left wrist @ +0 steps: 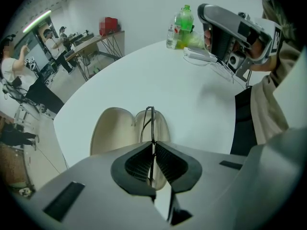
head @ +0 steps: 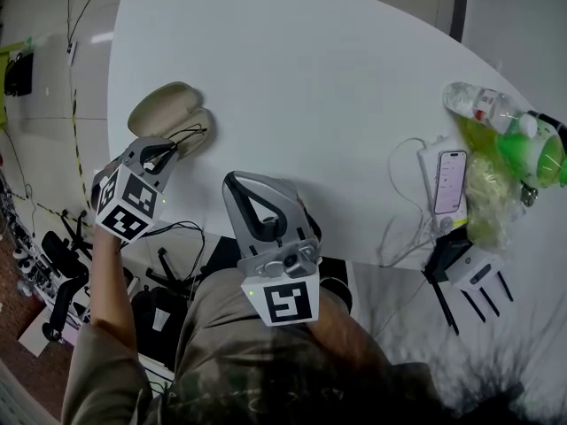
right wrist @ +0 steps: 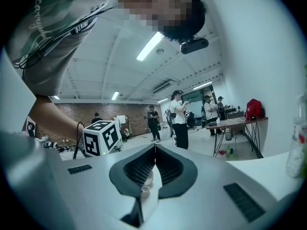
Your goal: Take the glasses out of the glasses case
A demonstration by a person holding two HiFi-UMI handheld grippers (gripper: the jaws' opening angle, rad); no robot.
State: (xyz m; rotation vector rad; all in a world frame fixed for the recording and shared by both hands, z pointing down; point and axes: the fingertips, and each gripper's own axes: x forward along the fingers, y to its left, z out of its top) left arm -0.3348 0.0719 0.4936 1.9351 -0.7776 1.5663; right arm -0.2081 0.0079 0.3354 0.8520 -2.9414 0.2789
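Sitting in one open glasses case, one glasses, clamped by left gripper.

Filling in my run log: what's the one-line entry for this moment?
left hand-held gripper: shut on glasses | glasses: in open case | right hand-held gripper: shut, empty

The table is white, smooth and a little shiny. The glasses case is cream and dull, and the glasses have a thin black frame that looks like wire. The left gripper and right gripper are dull grey plastic with black pads rough with tiny ridges, and the bottle is clear, shiny plastic.
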